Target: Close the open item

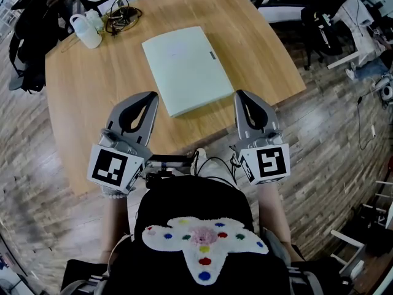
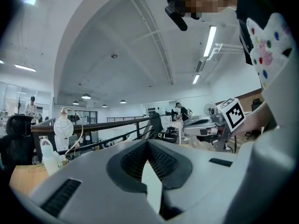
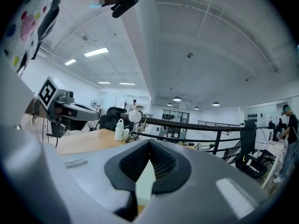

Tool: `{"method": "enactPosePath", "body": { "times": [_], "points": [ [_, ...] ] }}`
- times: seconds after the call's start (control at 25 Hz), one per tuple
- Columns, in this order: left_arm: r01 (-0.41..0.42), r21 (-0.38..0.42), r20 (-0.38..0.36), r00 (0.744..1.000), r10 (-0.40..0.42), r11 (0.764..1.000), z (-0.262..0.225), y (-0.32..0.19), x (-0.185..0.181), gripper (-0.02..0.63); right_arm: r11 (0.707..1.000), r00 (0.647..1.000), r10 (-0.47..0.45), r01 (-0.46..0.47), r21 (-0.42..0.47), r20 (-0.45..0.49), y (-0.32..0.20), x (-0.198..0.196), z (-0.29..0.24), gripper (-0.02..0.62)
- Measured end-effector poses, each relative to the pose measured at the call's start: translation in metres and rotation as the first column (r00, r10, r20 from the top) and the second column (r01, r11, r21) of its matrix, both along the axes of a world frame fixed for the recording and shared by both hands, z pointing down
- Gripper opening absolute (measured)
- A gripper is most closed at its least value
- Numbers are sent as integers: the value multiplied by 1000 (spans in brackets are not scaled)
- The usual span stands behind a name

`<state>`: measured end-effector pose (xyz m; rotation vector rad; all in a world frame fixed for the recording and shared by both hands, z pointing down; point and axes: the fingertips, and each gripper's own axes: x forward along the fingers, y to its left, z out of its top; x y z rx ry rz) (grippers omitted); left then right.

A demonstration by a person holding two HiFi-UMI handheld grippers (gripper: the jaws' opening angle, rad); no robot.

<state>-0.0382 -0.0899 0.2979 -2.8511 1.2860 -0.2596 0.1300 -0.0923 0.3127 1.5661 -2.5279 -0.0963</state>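
Two empty, fully closed: left gripper [image 1: 148, 98], right gripper [image 1: 241, 95], parked near table [image 1: 86, 97] edge; folder [image 1: 186, 66] flat, likely already closed.

A wooden table [image 1: 92, 103] on plank flooring [image 1: 331, 140] under ceiling striplights [image 2: 209, 41].

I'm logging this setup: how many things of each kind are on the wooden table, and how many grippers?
Pale green folder: 1
White bottles: 2
Cable tangle: 1
Hand-held grippers: 2
Total: 6
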Motion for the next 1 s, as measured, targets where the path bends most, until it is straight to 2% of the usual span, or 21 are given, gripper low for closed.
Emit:
{"method": "enactPosePath", "body": {
  "times": [0.36,1.0],
  "points": [
    [5,-2,-20,1000,-5,1000,-1,0,0,6,1000,1000,4,-5,2,13,0,0,-1,8],
    [1,-3,-3,1000,-1,1000,1,4,-1,6,1000,1000,1,-1,-2,12,4,-3,1,8]
  ]
}}
